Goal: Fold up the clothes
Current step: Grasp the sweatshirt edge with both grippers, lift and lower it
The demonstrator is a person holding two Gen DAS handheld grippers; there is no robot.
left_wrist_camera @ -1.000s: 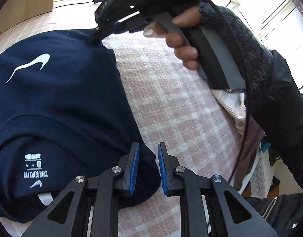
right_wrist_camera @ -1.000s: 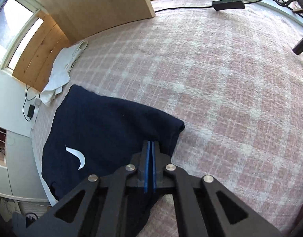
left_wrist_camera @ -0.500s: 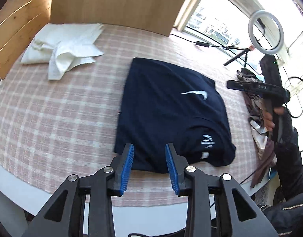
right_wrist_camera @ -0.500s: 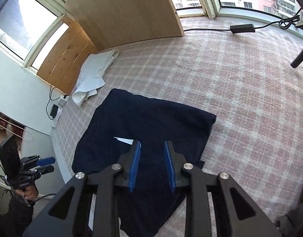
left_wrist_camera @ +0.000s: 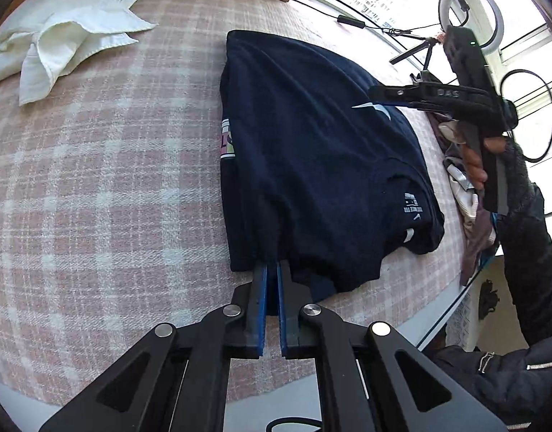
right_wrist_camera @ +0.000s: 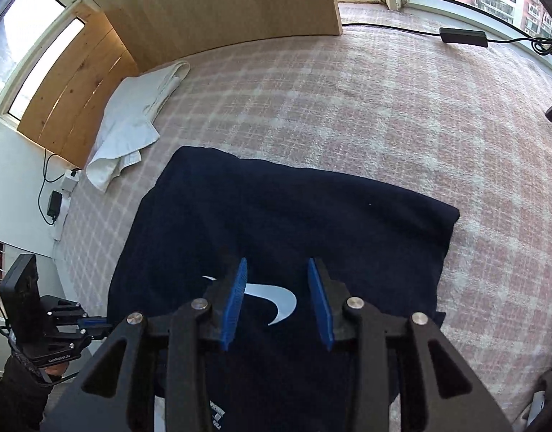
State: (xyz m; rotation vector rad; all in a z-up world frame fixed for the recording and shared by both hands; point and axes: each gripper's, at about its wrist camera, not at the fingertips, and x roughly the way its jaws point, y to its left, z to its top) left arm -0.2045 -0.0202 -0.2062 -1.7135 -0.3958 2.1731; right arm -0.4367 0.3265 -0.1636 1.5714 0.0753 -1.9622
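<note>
The navy T-shirt [left_wrist_camera: 312, 165] lies on the plaid-covered tabletop [left_wrist_camera: 106, 187], already narrowed into a roughly rectangular packet: one side is folded over along a fairly straight edge, with a strip of coloured print peeking out beneath it, and the white swoosh and the neck label face up. The left hand-held gripper [left_wrist_camera: 272, 270] has just been closing, and its blue pads are now pressed together on the near edge of the shirt, at the corner closest to the tabletop's front rim, pinching the cloth. The right hand-held gripper [right_wrist_camera: 277, 302] has just been opening; its jaws stand spread above the swoosh with nothing between them, and in the left wrist view it hangs over the shirt's far right side without gripping it. A crumpled white garment [left_wrist_camera: 63, 32] lies well apart near the far corner, not yet folded, and more clothes are heaped off the right edge. Judging from this, the lengthwise folds on the navy shirt look done, while the crosswise fold is only now being set up, and the right side likely needs its own grip before the shirt can be doubled over.
</note>
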